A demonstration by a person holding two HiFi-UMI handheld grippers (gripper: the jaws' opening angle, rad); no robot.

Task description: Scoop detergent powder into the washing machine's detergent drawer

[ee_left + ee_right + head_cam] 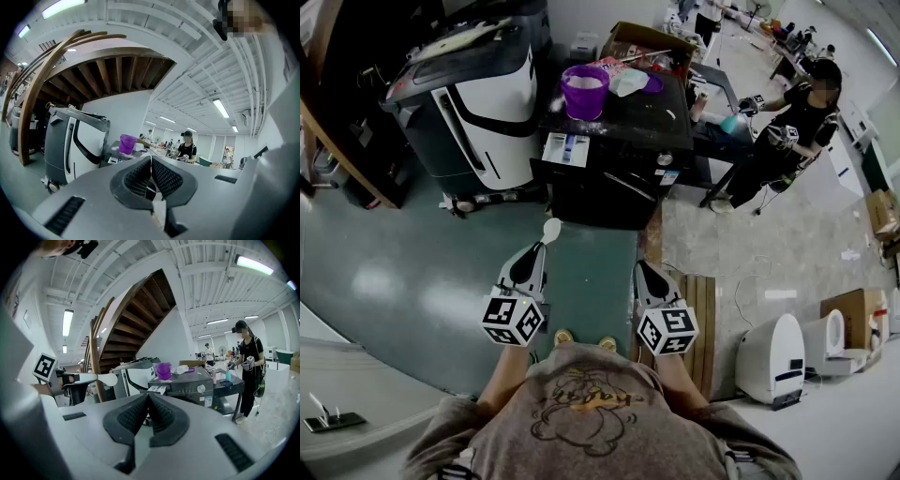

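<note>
A black washing machine [623, 155] stands ahead with its detergent drawer [566, 148] pulled open at the front left. On top of it sits a purple bucket [585, 91] holding white powder. My left gripper [540, 251] is shut on the handle of a white spoon [551, 228], whose bowl points toward the machine, well short of it. In the left gripper view only a thin white edge of the spoon [151, 161] shows between the pads. My right gripper [643, 270] is shut with nothing in it. The right gripper view shows the spoon [101, 378], the bucket [163, 371] and the drawer [157, 390].
A white and black appliance [473, 103] stands left of the washer. At the right a person [792, 122] in black holds grippers by a table. A wooden pallet [698, 309] and white appliances [769, 356] lie to my right. A cardboard box [647, 42] sits behind the washer.
</note>
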